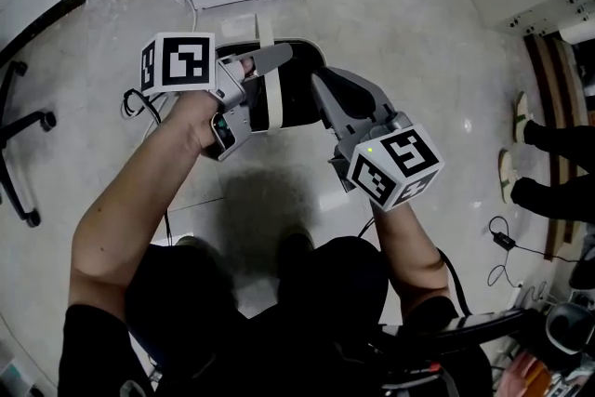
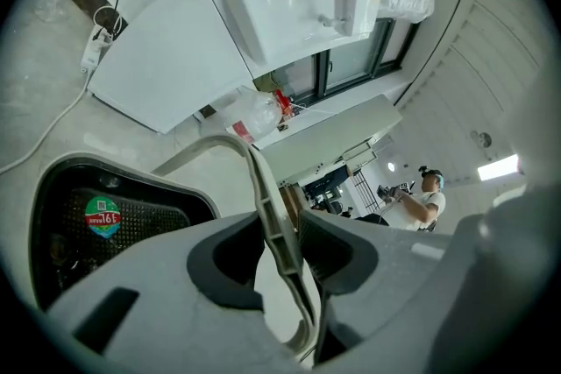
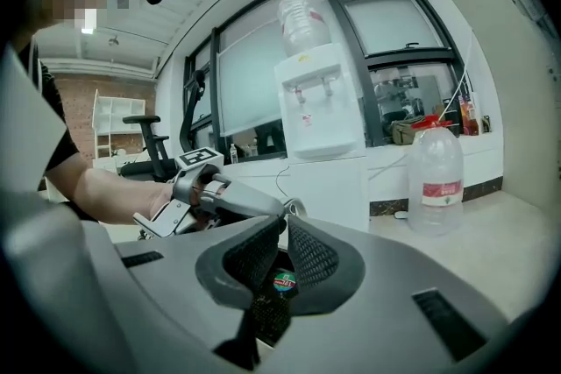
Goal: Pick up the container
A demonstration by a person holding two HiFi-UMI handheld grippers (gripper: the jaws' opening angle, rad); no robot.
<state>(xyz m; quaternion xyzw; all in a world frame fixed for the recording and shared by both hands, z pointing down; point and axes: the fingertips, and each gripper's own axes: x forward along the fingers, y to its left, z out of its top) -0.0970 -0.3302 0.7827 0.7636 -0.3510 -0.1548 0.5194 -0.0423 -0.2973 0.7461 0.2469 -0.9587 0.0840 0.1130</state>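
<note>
Left gripper view, unlike head view, shows left gripper [image 2: 279, 230] pinching the container [image 2: 105, 228] by its white handle [image 2: 261, 184]

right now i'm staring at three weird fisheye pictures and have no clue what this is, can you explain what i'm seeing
No robot here: a person holds a gripper in each hand. One picture comes from a camera on the person's head, looking down; the other two ride on the grippers and look along their jaws. The left gripper has its jaws on the white handle of a black mesh container; the right gripper pinches its mesh wall. On the floor stand a water dispenser and a big bottle.
</note>
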